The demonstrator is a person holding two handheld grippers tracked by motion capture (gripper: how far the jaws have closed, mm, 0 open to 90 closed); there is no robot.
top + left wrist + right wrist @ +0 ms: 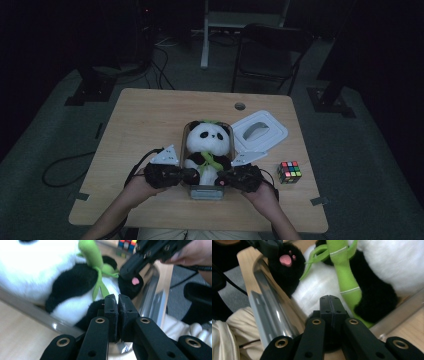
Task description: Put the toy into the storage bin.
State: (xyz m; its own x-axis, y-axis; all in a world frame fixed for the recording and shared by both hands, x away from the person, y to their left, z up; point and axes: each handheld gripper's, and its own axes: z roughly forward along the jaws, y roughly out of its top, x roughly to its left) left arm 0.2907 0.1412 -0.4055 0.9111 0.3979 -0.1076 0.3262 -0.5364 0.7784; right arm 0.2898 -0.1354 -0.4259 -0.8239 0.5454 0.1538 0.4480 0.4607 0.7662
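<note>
The panda plush [208, 145] sits in a clear container [205, 193] near the middle of the wooden table [145, 120], its head toward the far end and its black feet at the near end. The white lid [261, 131] lies just right of the container, with a colour cube [289, 171] near the lid's front corner. The left gripper [192, 176] and right gripper [221, 180] press in at the plush's feet from either side, each with jaws together and nothing between them. The step looks like tucking the feet inside the container; next calls for pushing them below the rim before fetching the lid.
</note>
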